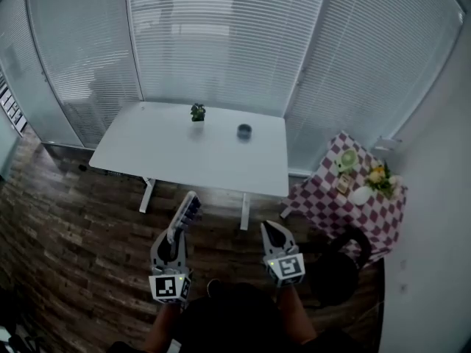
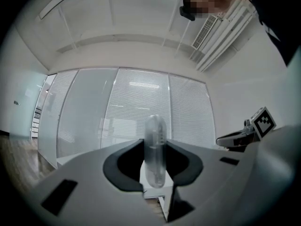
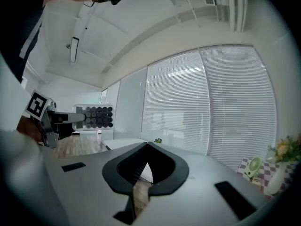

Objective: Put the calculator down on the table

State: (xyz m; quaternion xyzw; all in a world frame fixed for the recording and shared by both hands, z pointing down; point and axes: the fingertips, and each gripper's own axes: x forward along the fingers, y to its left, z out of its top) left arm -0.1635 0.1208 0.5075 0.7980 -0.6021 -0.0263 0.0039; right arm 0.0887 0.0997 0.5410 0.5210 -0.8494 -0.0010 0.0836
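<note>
An office meeting room, by the look of it — walls lined with full-height white slatted blinds [image 1: 221, 43], a plain white surface [image 1: 169, 157] on a wood-plank floor [image 1: 66, 226], a ceiling air vent [image 2: 207, 29] and strip light [image 2: 55, 3] overhead — plus a checked cloth [image 1: 324, 201] in the corner bearing a small fan [image 1: 347, 158] and flowers [image 1: 377, 175]

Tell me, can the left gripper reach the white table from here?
Probably not yet: the left gripper, holding the calculator, hangs over wood floor short of the table. Nothing stands between them.
</note>
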